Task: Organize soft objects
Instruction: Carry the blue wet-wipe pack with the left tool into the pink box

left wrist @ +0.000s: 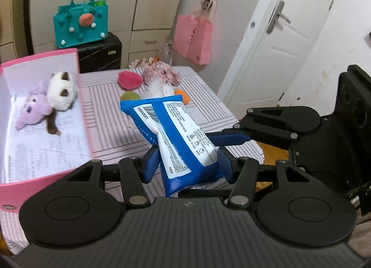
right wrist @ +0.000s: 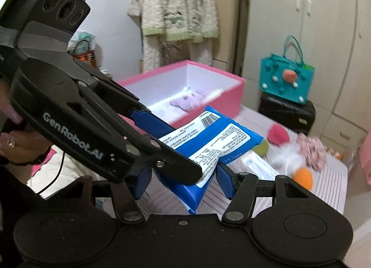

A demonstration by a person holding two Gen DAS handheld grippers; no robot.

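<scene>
Blue wipes pack (left wrist: pixel 176 138) with white printed label. Pink box (left wrist: pixel 46 175), white inside. Lilac plush (left wrist: pixel 32 110), white-and-brown plush (left wrist: pixel 61 92). Desk cloth (left wrist: pixel 104 110) white with purple stripes. Teal bag (left wrist: pixel 80 24). Black grippers, blue pads (left wrist: pixel 151 163).

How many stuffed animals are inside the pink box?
2. A purple plush lies in the pink box, and a white-and-brown plush lies against it. More may be hidden behind the near wall.

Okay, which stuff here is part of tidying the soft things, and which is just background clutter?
Part of the job:
blue wipes pack, gripped by left gripper and right gripper
pink box
purple plush
white plush
red pompom

Lying about:
teal handbag
black suitcase
pink paper bag
</scene>
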